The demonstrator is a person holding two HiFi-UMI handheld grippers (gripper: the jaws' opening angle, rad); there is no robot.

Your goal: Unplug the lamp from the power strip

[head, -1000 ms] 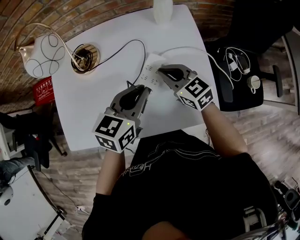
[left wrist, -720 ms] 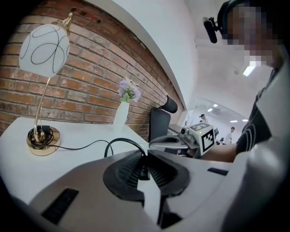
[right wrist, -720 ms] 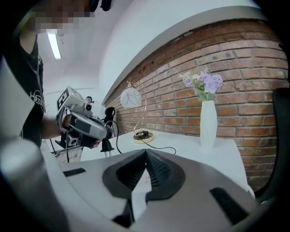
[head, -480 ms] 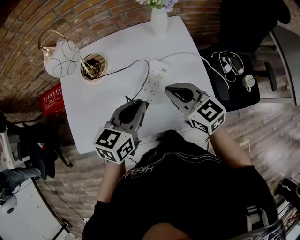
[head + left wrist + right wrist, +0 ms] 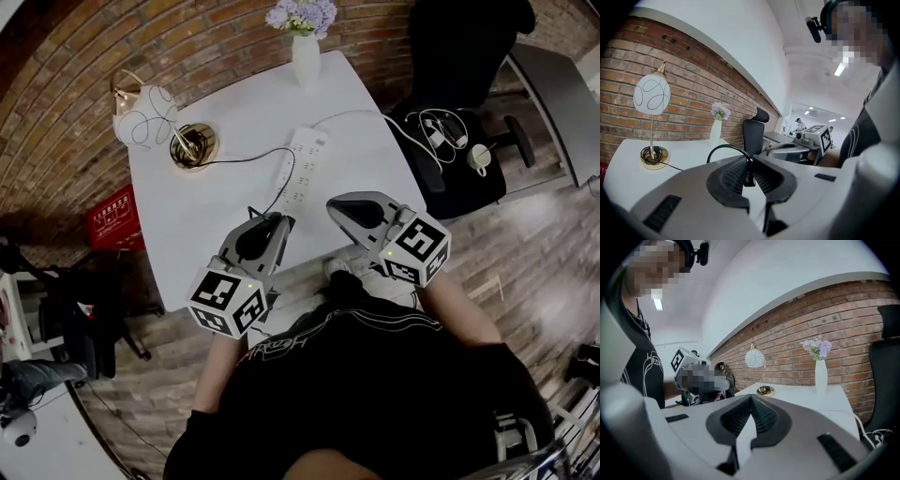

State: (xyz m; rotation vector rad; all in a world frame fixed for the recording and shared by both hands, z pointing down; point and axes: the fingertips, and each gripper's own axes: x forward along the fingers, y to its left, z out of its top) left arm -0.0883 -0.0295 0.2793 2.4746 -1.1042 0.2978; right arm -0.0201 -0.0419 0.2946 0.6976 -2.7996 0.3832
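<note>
The lamp, a white globe on a gold base, stands at the table's far left. Its black cord runs past the white power strip to my left gripper, which is shut on the black plug, clear of the strip. In the left gripper view the cord loops up from the jaws. My right gripper hovers near the table's front edge, right of the left one, shut on nothing; its jaws meet with nothing between them.
A white vase of flowers stands at the table's far edge. The strip's own white cable runs off to the right toward a black chair holding cables. A brick wall lies behind the white table; a red box sits on the floor at left.
Both grippers have drawn back from the power strip toward the table's front edge. The left one brought the plug out with it, and the right one has let go of the strip.
</note>
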